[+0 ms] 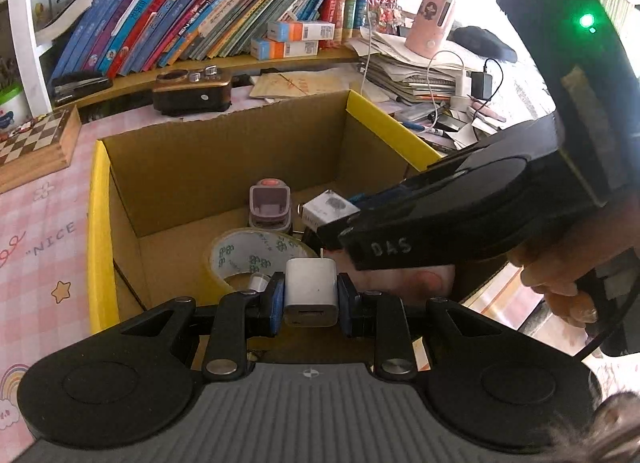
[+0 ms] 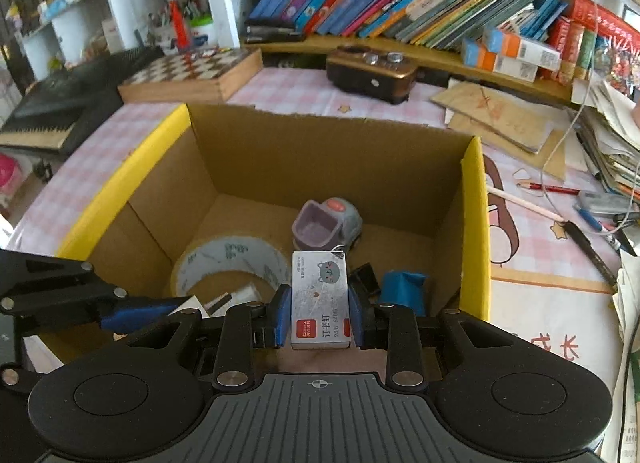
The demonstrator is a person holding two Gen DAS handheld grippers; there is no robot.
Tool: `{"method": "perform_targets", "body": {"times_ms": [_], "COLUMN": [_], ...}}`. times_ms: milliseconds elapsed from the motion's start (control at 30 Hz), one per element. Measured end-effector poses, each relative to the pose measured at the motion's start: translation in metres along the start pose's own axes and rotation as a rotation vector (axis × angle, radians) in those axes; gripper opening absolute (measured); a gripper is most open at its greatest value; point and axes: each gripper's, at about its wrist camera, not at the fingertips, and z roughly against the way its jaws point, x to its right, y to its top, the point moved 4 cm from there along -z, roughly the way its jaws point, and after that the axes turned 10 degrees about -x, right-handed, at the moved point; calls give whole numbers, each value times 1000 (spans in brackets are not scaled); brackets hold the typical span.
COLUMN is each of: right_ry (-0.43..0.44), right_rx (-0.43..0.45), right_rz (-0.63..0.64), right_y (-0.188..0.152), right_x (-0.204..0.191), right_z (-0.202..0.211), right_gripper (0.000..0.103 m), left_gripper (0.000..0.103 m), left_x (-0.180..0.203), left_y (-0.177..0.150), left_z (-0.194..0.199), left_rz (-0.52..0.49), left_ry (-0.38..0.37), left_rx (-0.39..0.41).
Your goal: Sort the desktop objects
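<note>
Gripping a white charger [image 1: 310, 291] between its blue pads, the left gripper [image 1: 310, 297] hangs over the near edge of the box [image 1: 224, 155], jaws closed on the charger's two sides. The right gripper [image 2: 320, 313] is clamped on a staple box [image 2: 320, 299] in the same way, its pads pressing the long sides, and it too is held above the near side of the box. In the left wrist view the right gripper reaches in from the right edge of the box with the staple box sticking out ahead of it.

Inside, on the cardboard floor, a tape roll [image 2: 230, 263] lies flat toward the near left corner. A grey and purple clip device with an orange button [image 2: 326, 225] sits just beyond it, near the middle of the floor. A black binder clip [image 2: 364, 277] and a blue item [image 2: 404, 287] lie toward the near right corner, close together; whether they touch cannot be told.

The box stands open on a pink checked tablecloth [image 2: 304, 93], its left and right rims lined with yellow tape. Behind its far edge are a brown radio [image 2: 370, 73] and a chessboard [image 2: 192, 71], well apart. Leaning books [image 1: 180, 19] fill the shelf above. Pens and a red pencil [image 2: 548, 187] lie on the cloth beyond the box's right edge.
</note>
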Motion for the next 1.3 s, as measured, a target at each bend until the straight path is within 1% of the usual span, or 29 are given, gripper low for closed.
{"method": "perform_targets", "body": {"times_ms": [67,133,167,200,233,267,333,400,533,667,767,867,967,1000,1033,1067,1167,1300], "right_ry": [7,9,10,10,14,18,16,7,-6,-25,-37,-42,-69,-73,-78,-85,-102,-117], "right_rx": [-1,5,13,27,40,50,78,112,192,264,297,324,354,360,366,372,379,383], "right_rz": [0,-4,-10,-16,-22,-25,-29,-33,-53,-83,-122,-141,-156,-165,-175,-184,-193,-225], "right_y": [0,0,-1,-1,-1,0,-1,-4,-12,-25,-39,-52,-67,-72,-77,-82,-98,-122], "right_x": [0,0,1,1,1,1,0,-3,-11,-25,-37,-49,-63,-68,-73,-78,-94,-115], "right_z": [-1,0,2,4,7,10,17,27,49,71,85,96,106,108,110,112,116,121], "right_gripper": [30,31,30,31,31,31,31,31,31,31,31,31,31,33,37,39,42,53], "left_gripper": [26,42,48,61,68,69,80,82,94,100,103,103,103,103,103,103,103,103], "left_x": [1,2,2,1,1,0,1,2,-7,-27,-42,-52,-58,-60,-61,-62,-62,-61], "left_y": [0,-2,-3,-3,-5,-6,-10,-13,-26,-45,-62,-81,-101,-107,-113,-120,-136,-156], "left_z": [1,4,8,12,18,24,38,51,83,116,138,158,172,176,180,185,194,203], "left_rz": [1,2,9,16,23,27,30,32,70,154,219,266,297,304,309,311,314,308], "left_ry": [8,33,44,49,51,52,69,88,138,190,230,261,300,314,325,336,359,368], "left_rx": [4,22,41,55,75,100,138,171,236,303,336,364,374,376,380,390,401,385]}}
